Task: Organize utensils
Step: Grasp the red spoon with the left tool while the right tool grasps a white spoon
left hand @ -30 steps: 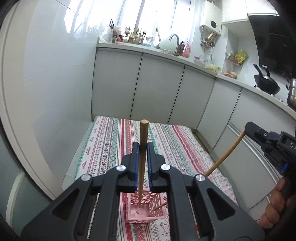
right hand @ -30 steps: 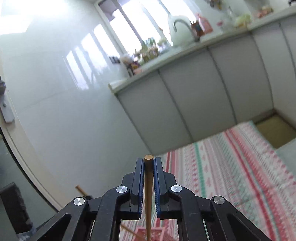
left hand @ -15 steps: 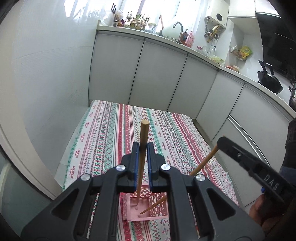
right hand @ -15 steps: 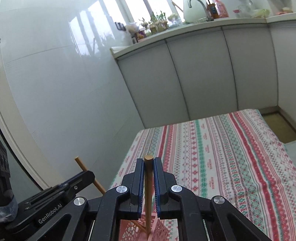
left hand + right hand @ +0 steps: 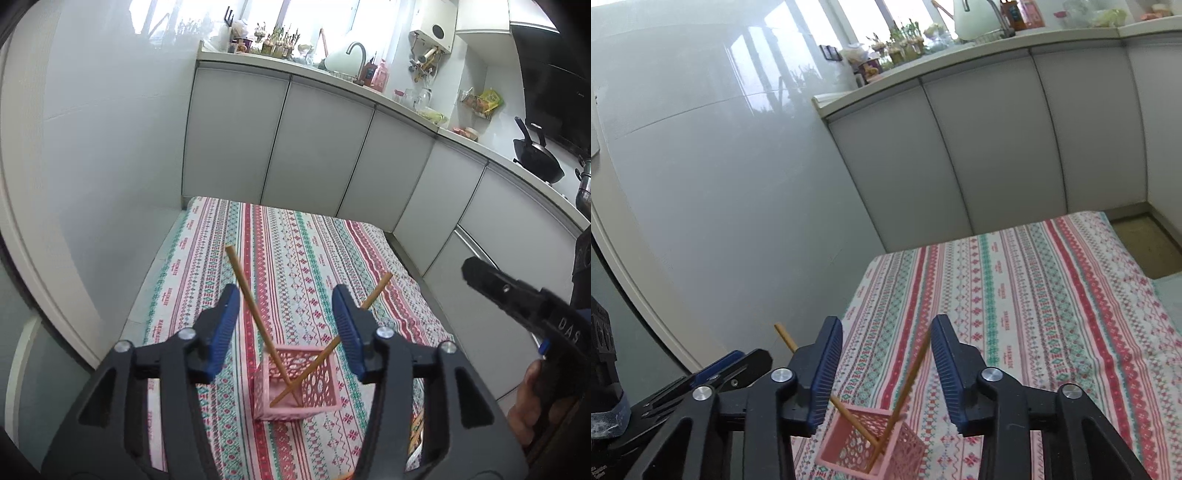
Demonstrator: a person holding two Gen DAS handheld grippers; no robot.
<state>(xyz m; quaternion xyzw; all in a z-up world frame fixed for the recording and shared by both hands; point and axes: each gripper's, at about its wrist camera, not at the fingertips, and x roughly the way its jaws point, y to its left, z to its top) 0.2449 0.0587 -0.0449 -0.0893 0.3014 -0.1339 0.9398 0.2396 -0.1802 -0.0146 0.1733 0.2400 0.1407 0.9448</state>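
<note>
Fingers of the left gripper [image 5: 285, 295] apart, just been opening, clamped on nothing; left-leaning chopstick [image 5: 255, 310] showing between them, untouched. Fingers of the right gripper [image 5: 886, 321] likewise apart and just been opening; right-leaning chopstick [image 5: 908, 384] rising between them, close to the right-hand finger, contact not clear.

Both chopsticks down in the pink basket [image 5: 317, 400], tips on its floor, tops tilting out to opposite sides and crossing low: probably let go, propped only by the rim. Basket near the front of the bench [image 5: 295, 240], on a striped cloth, within reach of both hands, presumably as the collecting spot.

Count: 2 grippers, 2 chopsticks, 1 basket, 1 bench. Something orange-brown at the lower right of the left wrist view, too hidden to name or count.
</note>
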